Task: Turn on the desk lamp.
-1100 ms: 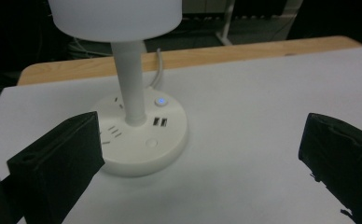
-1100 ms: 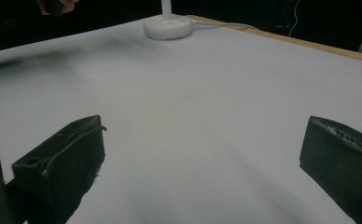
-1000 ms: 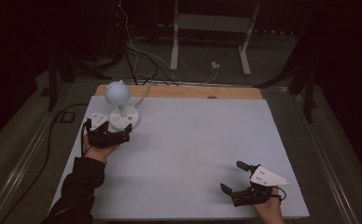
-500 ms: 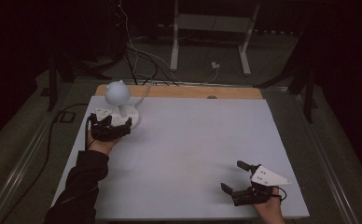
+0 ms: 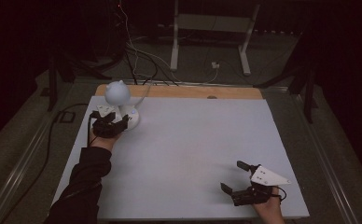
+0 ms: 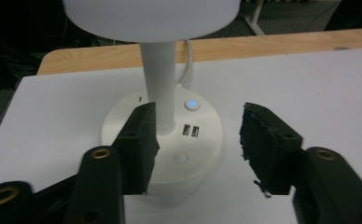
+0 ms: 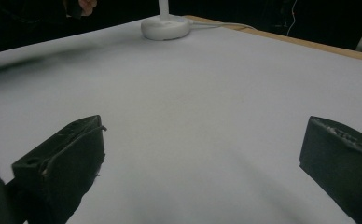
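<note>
- Seen from the high view, one white desk lamp [image 5: 121,105] stands at the far left corner of the white table [image 5: 202,154], its round base touching the board and its globe head upright; the left gripper [image 5: 110,125] sits right at the base, while the right gripper [image 5: 237,179] rests well apart at the near right edge, jaws spread on nothing.
- Closer in, the left gripper view shows its two jaws, which have just been closing, part-spread either side of the lamp's base, with the slim stem [image 6: 159,84] beside the left jaw; neither pad presses on it yet. One lit button [image 6: 192,104], one plain button [image 6: 181,157] and two ports [image 6: 191,131] sit on the base.
- Judged from this, the lamp is rigid, smooth plastic, likely slippery and top-heavy; the stem low down looks the safest hold.
- Across the table, the right gripper view shows its two jaws wide apart over bare board, the lamp's base far off with one cord [image 7: 221,25] trailing.
</note>
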